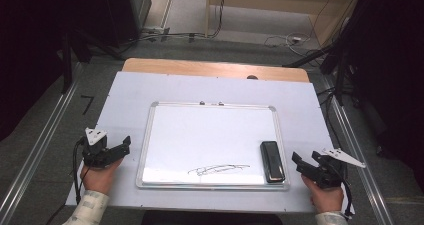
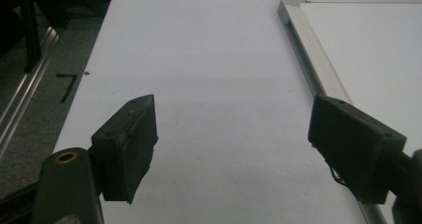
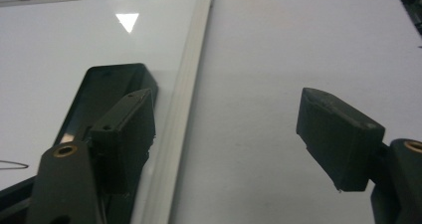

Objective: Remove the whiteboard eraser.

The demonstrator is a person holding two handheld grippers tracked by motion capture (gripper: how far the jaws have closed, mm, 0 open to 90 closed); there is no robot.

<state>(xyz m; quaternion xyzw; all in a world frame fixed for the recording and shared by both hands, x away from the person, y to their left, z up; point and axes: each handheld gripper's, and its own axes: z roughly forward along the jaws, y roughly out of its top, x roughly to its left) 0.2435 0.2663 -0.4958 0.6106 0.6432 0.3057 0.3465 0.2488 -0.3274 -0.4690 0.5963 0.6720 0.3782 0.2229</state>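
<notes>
- Whiteboard (image 1: pixel 210 135) lies flat on the table, a black scribble near its front edge.
- Eraser (image 1: pixel 272 161) rests on the whiteboard's right side.
- Right gripper (image 1: pixel 307 161) just right of the whiteboard, jaws apart (empty).
- Left gripper (image 1: pixel 120 148) just left of the whiteboard, jaws apart.

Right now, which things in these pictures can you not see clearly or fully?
- Black scribble on the whiteboard, high view: too small to read.
- Eraser, right gripper view: near end hidden behind that gripper's own jaw.
- Whiteboard, left gripper view: cut off by the right edge.
- Small dark thing at the table's far edge, high view: too small to identify.
</notes>
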